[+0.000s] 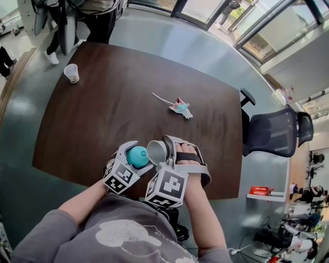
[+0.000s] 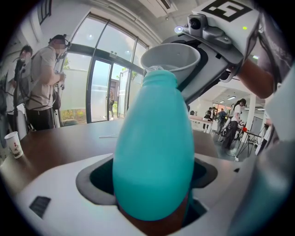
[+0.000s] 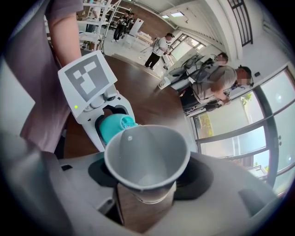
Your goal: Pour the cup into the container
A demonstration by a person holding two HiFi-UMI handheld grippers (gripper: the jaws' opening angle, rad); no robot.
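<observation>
A teal bottle-shaped container [image 1: 137, 155] is clamped between the jaws of my left gripper [image 1: 134, 154], above the table's near edge. In the left gripper view the container [image 2: 154, 152] fills the middle, neck pointing away. My right gripper [image 1: 163, 149] is shut on a grey cup [image 1: 157, 151], which is tipped on its side toward the container. The cup's rim [image 2: 170, 57] rests at the container's open mouth. In the right gripper view the cup [image 3: 147, 154] shows its inside, and the teal container [image 3: 113, 126] sits just beyond its lip. No stream of liquid shows.
The dark wooden table [image 1: 103, 113] carries a white paper cup [image 1: 72, 73] at its far left corner and a crumpled wrapper with a straw [image 1: 180, 108] near the middle. A black office chair [image 1: 272, 131] stands at the right. People [image 1: 97, 15] stand beyond the far edge.
</observation>
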